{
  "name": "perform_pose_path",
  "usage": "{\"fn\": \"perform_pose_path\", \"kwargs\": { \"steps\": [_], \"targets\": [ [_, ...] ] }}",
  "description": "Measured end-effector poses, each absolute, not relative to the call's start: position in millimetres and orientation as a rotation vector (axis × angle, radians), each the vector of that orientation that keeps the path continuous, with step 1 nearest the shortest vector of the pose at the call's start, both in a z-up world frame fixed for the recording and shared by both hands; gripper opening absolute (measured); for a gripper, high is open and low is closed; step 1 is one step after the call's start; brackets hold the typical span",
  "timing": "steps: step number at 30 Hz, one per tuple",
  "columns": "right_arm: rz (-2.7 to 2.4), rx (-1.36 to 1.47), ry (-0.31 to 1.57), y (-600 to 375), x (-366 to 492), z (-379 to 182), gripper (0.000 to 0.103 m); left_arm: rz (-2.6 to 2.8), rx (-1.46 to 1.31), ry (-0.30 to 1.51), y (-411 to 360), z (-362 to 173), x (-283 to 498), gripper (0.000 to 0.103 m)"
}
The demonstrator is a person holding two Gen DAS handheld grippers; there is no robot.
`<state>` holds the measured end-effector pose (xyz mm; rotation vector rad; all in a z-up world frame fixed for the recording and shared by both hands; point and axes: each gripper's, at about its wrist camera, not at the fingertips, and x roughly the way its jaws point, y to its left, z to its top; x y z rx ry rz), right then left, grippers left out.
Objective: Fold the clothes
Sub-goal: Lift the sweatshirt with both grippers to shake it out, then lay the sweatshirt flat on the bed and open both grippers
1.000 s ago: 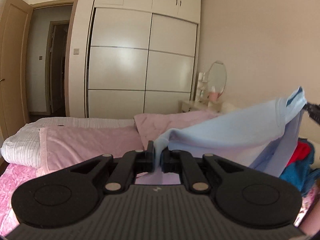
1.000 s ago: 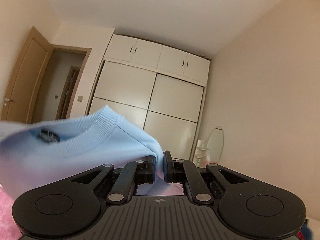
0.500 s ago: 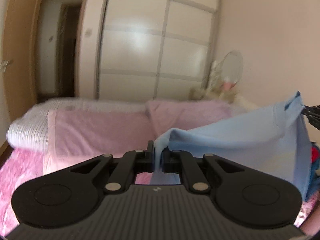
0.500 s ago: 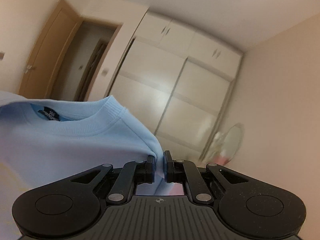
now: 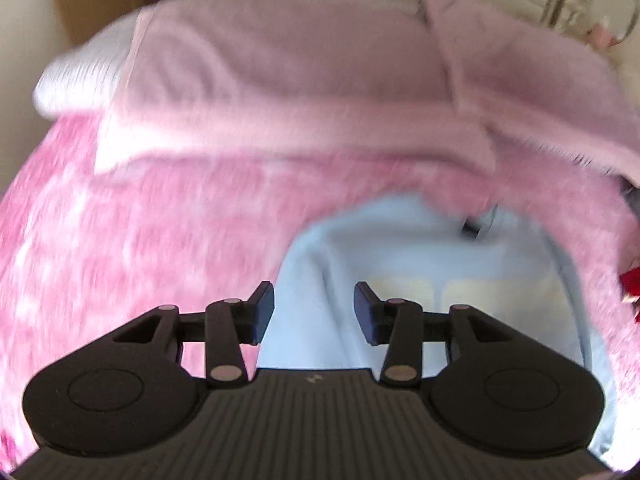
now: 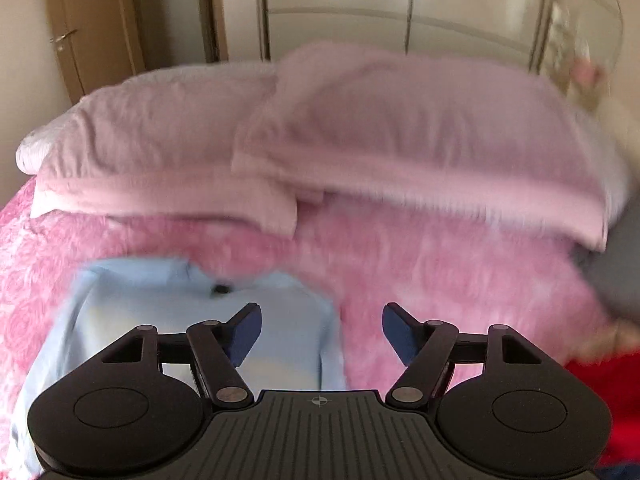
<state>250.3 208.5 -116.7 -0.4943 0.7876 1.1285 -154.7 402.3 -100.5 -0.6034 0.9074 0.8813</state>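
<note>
Left wrist view, blurred, has the left gripper with its jaws spread and nothing between them, hovering over the light blue sweatshirt, which lies flat on the pink bedspread, collar toward the pale pink pillows. Right wrist view shows the right gripper likewise spread and empty, above the sweatshirt's right edge, with a red garment at far right.

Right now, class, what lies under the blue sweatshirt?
The sweatshirt lies spread on the pink blanket, which shows all round it. What is beneath its middle is covered, so it cannot be seen. Both tongs, left and right, are open above it.
</note>
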Motion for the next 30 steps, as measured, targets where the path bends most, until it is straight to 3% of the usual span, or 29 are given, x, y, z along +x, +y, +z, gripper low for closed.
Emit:
{"fn": "perform_pose_path", "kwargs": {
  "steps": [4, 10, 17, 19, 20, 21, 26, 30],
  "targets": [
    [1.099, -0.501, 0.977, 134, 256, -166, 0.07, 0.896, -0.69, 0.968, 372, -126, -173, 0.04],
    [1.101, -0.717, 1.19, 24, 192, -230, 0.07, 0.916, -0.822, 1.059, 326, -164, -201, 0.039],
    [1.108, -1.287, 0.893, 9, 121, -298, 0.07, 0.828, -0.788, 1.073, 301, -170, -179, 0.039],
    [1.114, -1.258, 0.898, 8, 128, -304, 0.051, 0.821, -0.769, 1.074, 298, -169, -174, 0.039],
    [1.127, -1.217, 0.924, 8, 135, -303, 0.036, 0.824, -0.758, 1.074, 299, -168, -173, 0.039],
    [1.134, -1.162, 0.953, 8, 145, -299, 0.01, 0.827, -0.747, 1.075, 299, -167, -172, 0.039],
    [1.04, -0.7, 1.09, -7, 245, -241, 0.007, 0.897, -0.751, 1.043, 302, -155, -192, 0.039],
    [0.541, -0.404, 1.017, -41, 351, -191, 0.008, 0.96, -0.762, 1.011, 306, -144, -212, 0.039]
  ]
}}
